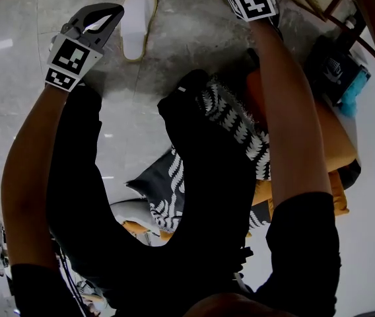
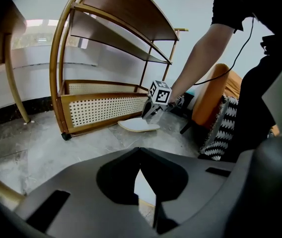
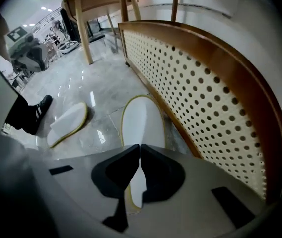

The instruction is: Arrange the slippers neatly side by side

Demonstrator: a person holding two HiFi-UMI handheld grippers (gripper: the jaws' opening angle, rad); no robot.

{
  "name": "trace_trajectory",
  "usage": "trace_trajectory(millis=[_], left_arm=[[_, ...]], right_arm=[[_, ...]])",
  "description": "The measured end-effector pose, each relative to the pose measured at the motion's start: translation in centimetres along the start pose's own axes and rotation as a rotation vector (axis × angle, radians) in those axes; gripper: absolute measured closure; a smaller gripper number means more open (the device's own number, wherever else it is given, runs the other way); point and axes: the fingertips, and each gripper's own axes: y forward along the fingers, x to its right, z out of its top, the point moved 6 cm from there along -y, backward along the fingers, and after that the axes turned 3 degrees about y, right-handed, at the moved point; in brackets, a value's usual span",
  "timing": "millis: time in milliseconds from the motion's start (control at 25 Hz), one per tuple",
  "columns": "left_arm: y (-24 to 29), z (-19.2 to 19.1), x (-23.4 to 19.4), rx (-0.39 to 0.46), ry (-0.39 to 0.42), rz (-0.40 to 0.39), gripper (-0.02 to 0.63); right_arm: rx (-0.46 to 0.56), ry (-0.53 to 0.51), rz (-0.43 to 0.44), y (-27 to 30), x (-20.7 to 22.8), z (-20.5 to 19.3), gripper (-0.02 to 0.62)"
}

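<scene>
The left gripper [image 2: 140, 151] fills the foreground of its own view. Its dark jaws are pressed together at the tips with no gap between the pads. Just behind and below those tips shows the white sole of the left slipper [image 2: 143, 186], with a strip of its yellowish rim. I cannot tell whether an edge of it is pinched. In the head view this slipper lies flat on the grey stone floor [image 2: 41, 148], out in the open, with the gripper's tips right at its long side.

The right gripper [image 3: 141, 148] also has its jaws closed, tip against tip. It hangs steeply over the near end of the right slipper [image 3: 142, 119]. White sole shows through the opening under the jaws, but no view settles whether the jaws hold it. This slipper lies on the floor just beside the base of the wooden shelf [image 3: 205, 98], running along its perforated panel.

The two slippers lie near each other with a strip of bare floor between them. They are at an angle rather than parallel. A black shoe [image 3: 32, 114] stands beside the left slipper. An orange chair [image 2: 211, 100] with a black-and-white cushion [image 2: 226, 128] stands to the right of the shelf.
</scene>
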Motion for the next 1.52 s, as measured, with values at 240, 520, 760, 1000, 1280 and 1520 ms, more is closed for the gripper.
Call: trace_trajectory(millis=[240, 520, 760, 1000, 1280, 1520], left_arm=[[-3.8, 2.6, 1.1, -0.053, -0.015, 0.006, 0.591], [-9.6, 8.5, 3.2, -0.053, -0.069, 0.034, 0.591], [-14.1, 13.6, 6.0, -0.004, -0.137, 0.051, 0.591], [-16.5, 17.1, 8.0, 0.014, -0.140, 0.049, 0.591], [-16.8, 17.7, 7.1, 0.028, -0.157, 0.075, 0.591], [-15.4, 16.0, 7.0, 0.017, -0.177, 0.068, 0.591]], right_arm=[[0.049, 0.081, 0.055, -6.6, -3.0, 0.0, 0.555], [0.103, 0.234, 0.107, -17.1, -7.4, -0.8, 0.555], [0.173, 0.406, 0.119, -25.2, -10.9, -1.1, 0.555], [0.197, 0.524, 0.115, -29.6, -13.0, -2.4, 0.555], [0.223, 0.708, 0.087, -29.6, -14.0, -3.8, 0.555], [0.212, 0.976, 0.036, -26.0, -15.4, -5.6, 0.555]])
